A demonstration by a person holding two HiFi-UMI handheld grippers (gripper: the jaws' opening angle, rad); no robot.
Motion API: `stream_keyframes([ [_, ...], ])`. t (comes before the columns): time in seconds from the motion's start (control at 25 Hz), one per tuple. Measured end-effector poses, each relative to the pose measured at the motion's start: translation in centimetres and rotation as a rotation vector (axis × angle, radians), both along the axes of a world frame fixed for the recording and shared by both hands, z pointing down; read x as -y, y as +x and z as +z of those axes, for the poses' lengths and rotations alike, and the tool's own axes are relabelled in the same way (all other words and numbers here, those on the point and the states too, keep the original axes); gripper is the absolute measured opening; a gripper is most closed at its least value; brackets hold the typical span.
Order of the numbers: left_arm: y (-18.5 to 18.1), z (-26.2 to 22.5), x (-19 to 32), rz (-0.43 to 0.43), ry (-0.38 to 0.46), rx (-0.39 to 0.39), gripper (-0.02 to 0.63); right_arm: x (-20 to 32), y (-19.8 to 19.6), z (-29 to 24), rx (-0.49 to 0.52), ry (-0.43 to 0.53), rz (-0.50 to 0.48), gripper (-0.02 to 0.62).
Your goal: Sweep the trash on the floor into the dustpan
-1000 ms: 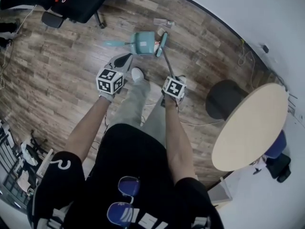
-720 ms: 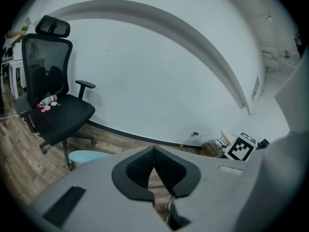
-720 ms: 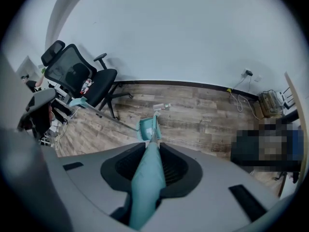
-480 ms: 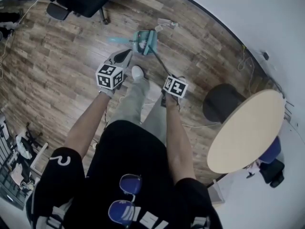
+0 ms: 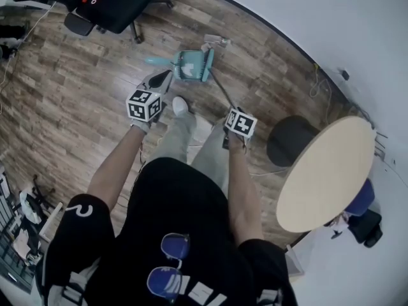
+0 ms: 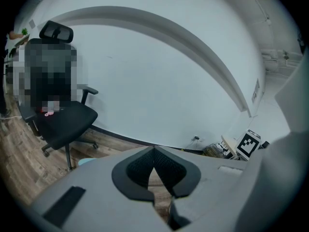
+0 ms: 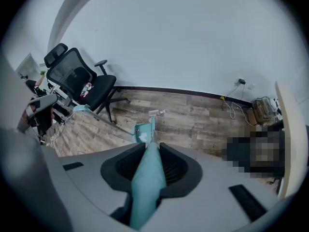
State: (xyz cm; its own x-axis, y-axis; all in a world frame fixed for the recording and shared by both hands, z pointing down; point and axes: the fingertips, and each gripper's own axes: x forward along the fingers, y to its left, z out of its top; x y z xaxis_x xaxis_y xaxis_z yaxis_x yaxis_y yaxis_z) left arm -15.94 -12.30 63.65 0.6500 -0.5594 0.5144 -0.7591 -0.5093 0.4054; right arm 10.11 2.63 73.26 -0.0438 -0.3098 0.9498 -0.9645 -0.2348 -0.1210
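Currently: R gripper [image 7: 150,161] clamped on broom [image 7: 145,185]; L gripper [image 6: 154,166] closed, empty. Risk: dustpan [image 5: 191,67] unheld, prob. slides when trash [image 5: 217,40] is swept in.

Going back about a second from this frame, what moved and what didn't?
The broom head, which stood just clear of the dustpan, has been swept in against its open side. The right claw stays shut on the broom handle. Unchanged: the left claw is shut and empty, the dustpan is in place, and the clear piece of trash beyond it is unswept.
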Motion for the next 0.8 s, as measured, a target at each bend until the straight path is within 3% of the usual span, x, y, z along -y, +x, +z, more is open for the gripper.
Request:
stream_keyframes([
  [0.44, 0.4, -5.8, 3.2, 0.038, 0.105, 0.001, -0.002, 1.9, 5.3, -6.2, -0.072, 0.129, 0.056, 0.084],
  [0.8, 2.9, -5.9, 5.6, 0.002, 0.095, 0.018, -0.002, 8.5, 7.9, -7.0, -0.057, 0.165, 0.025, 0.084],
])
